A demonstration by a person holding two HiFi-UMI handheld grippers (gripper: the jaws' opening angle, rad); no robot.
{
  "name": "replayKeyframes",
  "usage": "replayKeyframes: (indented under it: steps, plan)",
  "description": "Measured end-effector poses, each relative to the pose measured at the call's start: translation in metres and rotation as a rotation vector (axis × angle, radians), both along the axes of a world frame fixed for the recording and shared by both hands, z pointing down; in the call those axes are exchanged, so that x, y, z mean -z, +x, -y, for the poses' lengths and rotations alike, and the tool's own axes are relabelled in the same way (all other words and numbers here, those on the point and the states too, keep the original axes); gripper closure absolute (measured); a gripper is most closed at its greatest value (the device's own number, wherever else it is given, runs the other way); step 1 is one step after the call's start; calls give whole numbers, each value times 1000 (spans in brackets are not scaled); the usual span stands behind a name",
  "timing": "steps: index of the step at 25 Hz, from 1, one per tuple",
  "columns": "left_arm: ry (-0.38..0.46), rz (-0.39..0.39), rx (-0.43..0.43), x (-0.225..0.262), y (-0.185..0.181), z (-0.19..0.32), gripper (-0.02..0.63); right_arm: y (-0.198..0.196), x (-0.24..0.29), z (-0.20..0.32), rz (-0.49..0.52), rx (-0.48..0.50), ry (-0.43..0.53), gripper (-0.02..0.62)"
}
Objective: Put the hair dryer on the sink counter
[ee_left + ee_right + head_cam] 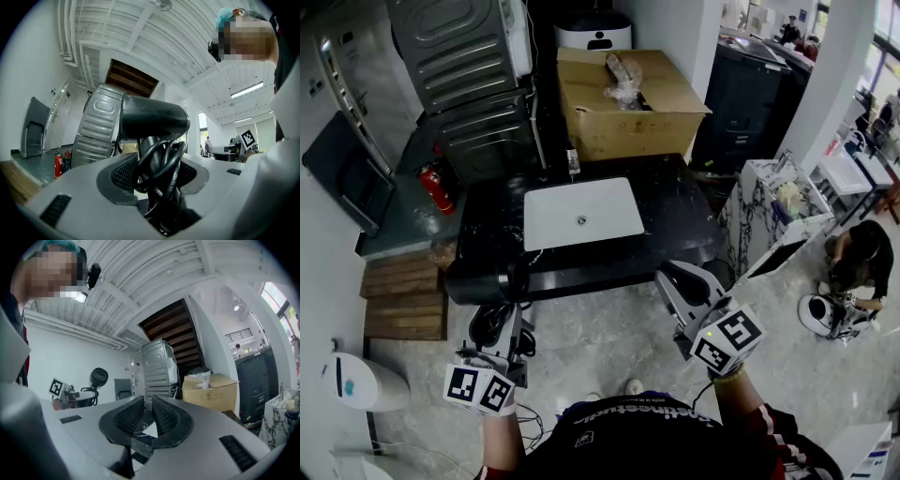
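Note:
My left gripper (pixel 508 323) is shut on the black hair dryer (pixel 494 322), low at the left, short of the counter's front edge. In the left gripper view the hair dryer (pixel 152 122) stands upright. Its handle and coiled cord are clamped between the pads, and the barrel lies across above the left gripper (pixel 157 180). The black sink counter (pixel 675 220) with its white basin (pixel 581 213) lies ahead. My right gripper (pixel 670 281) hovers at the counter's front right, jaws shut on nothing. The right gripper view shows its own jaws (pixel 146 416) together, with the hair dryer (pixel 98 377) off to the left.
A cardboard box (pixel 623 103) stands behind the counter, beside grey machines (pixel 469 56). A red fire extinguisher (pixel 438 187) and wooden steps (pixel 398 295) are on the left. A marble cabinet (pixel 769 216) and a crouching person (pixel 862 262) are on the right. A white bin (pixel 361 380) sits low left.

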State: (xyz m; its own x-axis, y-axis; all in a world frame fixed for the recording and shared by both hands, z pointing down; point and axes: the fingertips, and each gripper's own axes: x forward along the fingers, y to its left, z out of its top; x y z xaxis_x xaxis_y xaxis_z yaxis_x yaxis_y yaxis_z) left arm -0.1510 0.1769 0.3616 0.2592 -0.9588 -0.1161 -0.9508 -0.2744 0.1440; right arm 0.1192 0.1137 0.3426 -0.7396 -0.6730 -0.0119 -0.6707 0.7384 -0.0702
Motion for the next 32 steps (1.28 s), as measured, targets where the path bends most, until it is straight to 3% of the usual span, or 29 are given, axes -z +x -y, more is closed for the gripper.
replayKeyframes:
  steps: [13,18,21,32]
  plan:
    - [7,-12,-4,8,10,-1,397,-1,1,-3,-13,27,7,529]
    - [7,-12,-3,5,19,-1,397,3,1,-7,25,77,11,524]
    - [7,-11,-19,1,28,-1,397,6,-6,-9,-24,96,29,518]
    - [1,-15,-33,-4,84,27,397,72,-34,12,-16,92,-33,518]
